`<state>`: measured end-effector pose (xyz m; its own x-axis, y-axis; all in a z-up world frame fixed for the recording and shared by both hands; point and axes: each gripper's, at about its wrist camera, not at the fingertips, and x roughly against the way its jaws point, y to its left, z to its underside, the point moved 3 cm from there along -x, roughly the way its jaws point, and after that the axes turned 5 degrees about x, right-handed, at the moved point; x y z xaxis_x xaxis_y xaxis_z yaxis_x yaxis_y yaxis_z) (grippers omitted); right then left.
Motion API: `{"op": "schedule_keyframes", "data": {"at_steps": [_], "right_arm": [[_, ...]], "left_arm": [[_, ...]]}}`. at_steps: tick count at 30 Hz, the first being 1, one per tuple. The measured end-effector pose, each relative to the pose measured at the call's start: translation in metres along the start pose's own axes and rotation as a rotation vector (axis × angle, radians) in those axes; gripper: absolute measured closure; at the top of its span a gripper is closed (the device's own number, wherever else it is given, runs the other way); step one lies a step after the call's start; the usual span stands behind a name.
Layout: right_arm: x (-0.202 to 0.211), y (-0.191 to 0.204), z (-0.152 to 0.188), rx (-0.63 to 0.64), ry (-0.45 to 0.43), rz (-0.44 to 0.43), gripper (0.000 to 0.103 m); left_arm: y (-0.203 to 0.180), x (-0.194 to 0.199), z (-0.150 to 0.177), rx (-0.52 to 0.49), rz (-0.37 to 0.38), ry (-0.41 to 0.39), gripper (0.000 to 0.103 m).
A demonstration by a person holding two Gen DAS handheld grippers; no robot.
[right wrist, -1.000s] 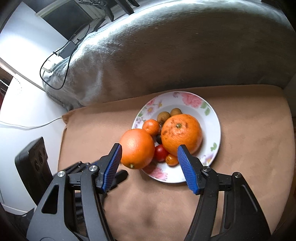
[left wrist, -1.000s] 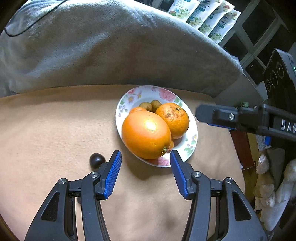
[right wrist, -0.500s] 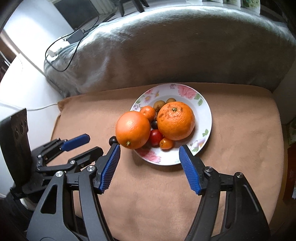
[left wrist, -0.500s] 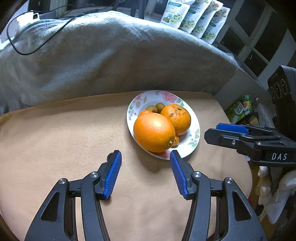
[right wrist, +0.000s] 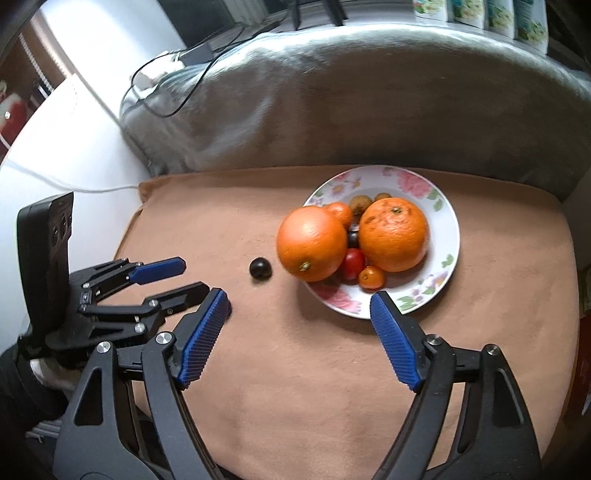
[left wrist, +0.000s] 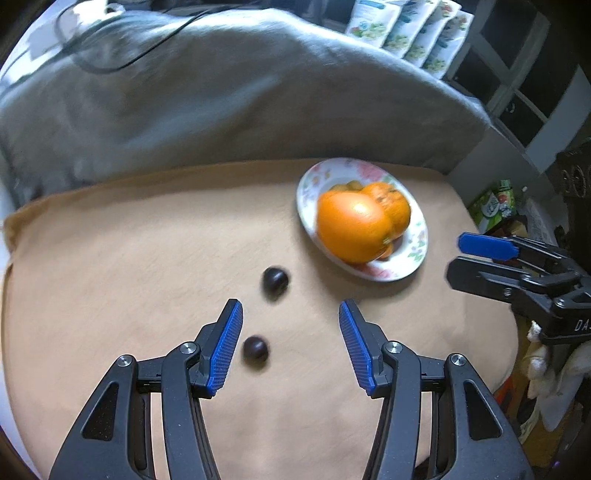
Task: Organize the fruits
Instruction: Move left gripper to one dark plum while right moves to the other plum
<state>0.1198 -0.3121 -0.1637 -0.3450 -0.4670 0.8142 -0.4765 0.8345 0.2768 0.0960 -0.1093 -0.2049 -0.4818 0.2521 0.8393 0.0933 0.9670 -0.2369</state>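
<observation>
A floral plate (right wrist: pixel 448 236) (left wrist: pixel 417 240) on the tan cushion holds two big oranges (right wrist: pixel 312 248) (right wrist: pixel 393 233), a small orange, red and orange cherry tomatoes and small brown fruits. Two dark round fruits lie loose on the cushion in the left wrist view: one (left wrist: pixel 275 280) left of the plate, one (left wrist: pixel 255 349) close to my left fingers. The right wrist view shows one of them (right wrist: pixel 260 267). My left gripper (left wrist: pixel 291 345) is open and empty above the nearer dark fruit. My right gripper (right wrist: pixel 299 334) is open and empty in front of the plate.
A grey blanket-covered backrest (right wrist: pixel 332 103) rises behind the tan cushion (right wrist: pixel 295 369). A cable and adapter (right wrist: pixel 177 66) lie on it. Snack packets (left wrist: pixel 406 33) stand behind. The cushion's right edge drops off to clutter (left wrist: pixel 495 206).
Both grippers have pulled back and away from the plate. My left gripper swung left, so the plate sits farther right and both loose dark fruits show in front of it.
</observation>
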Motion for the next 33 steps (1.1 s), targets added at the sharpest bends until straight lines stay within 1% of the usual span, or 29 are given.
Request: {"op": "schedule_keyframes", "data": {"at_steps": [5,8,13,17,19,21,23,26,28,29,33], "right_arm": [[-0.008,0.011,0.006,0.021,0.03,0.02,0.021],[-0.013,0.017,0.01,0.021,0.059,0.017,0.021],[-0.027,0.018,0.013,-0.057,0.088,-0.013,0.021],[-0.042,0.02,0.011,-0.114,0.1,-0.02,0.022],[-0.05,0.025,0.008,-0.108,0.102,-0.012,0.028],[-0.059,0.031,0.005,-0.109,0.106,-0.01,0.031],[-0.067,0.036,0.001,-0.115,0.109,-0.006,0.035],[-0.079,0.042,-0.003,-0.133,0.105,0.0,0.038],[-0.088,0.045,-0.005,-0.151,0.108,0.005,0.046],[-0.093,0.046,-0.006,-0.161,0.11,0.004,0.048],[-0.106,0.049,-0.011,-0.194,0.103,0.018,0.049]], "left_arm": [[0.023,0.001,0.015,0.012,-0.047,0.029,0.049],[0.032,0.002,0.024,0.014,-0.067,0.039,0.049],[0.035,0.002,0.035,0.005,-0.057,0.038,0.049],[0.036,-0.004,0.045,0.021,-0.03,0.046,0.05],[0.034,-0.008,0.048,0.03,-0.019,0.049,0.05],[0.034,-0.012,0.051,0.036,-0.009,0.048,0.054],[0.035,-0.016,0.053,0.045,0.001,0.053,0.061],[0.035,-0.022,0.054,0.057,0.019,0.053,0.063],[0.036,-0.025,0.054,0.068,0.033,0.048,0.065],[0.037,-0.026,0.054,0.073,0.04,0.047,0.065],[0.039,-0.031,0.053,0.079,0.065,0.04,0.066]]}}
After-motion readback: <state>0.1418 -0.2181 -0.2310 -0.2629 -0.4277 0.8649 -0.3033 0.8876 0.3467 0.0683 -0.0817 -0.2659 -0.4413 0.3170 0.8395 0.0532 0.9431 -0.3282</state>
